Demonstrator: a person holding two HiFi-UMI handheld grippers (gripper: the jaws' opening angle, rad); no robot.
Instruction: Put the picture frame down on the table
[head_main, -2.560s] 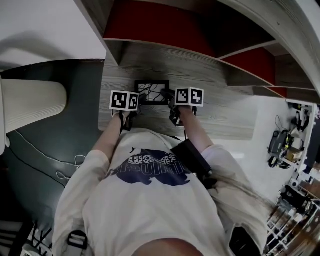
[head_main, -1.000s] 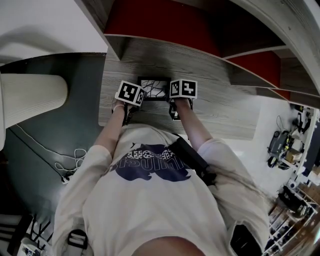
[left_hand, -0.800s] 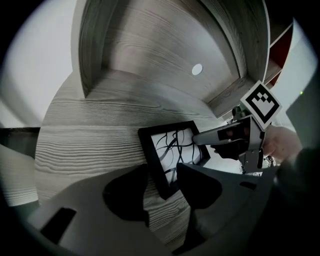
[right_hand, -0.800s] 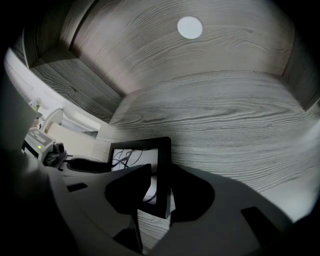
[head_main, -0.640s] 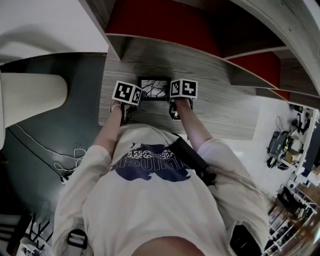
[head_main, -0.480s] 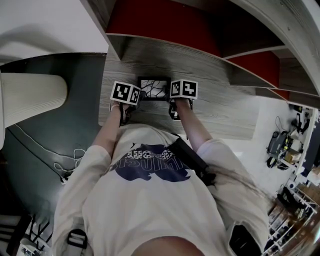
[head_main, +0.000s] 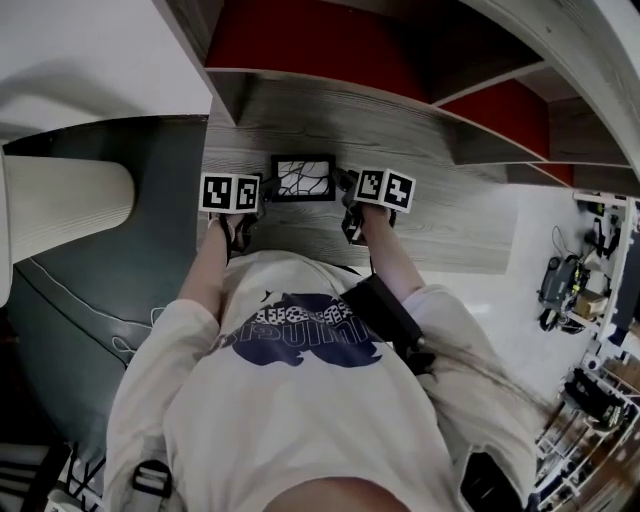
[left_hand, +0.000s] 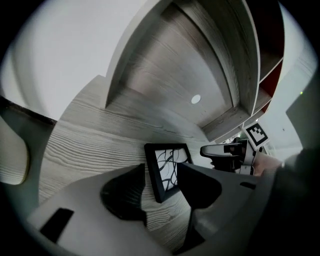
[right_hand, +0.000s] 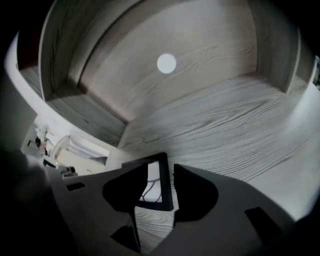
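Found frame (head_main: 303, 178) lying flat, face up, on bench (head_main: 440, 230) near its front edge, toward the left corner; judged already put down. Ran its long axis along that front edge. Flanked it at both short ends. Left hand-held gripper (left_hand: 161, 175): jaws apart, unpressed. Right hand-held gripper (right_hand: 160, 172): jaws just opening, frame's end between them, gripped by neither. Likely a release.
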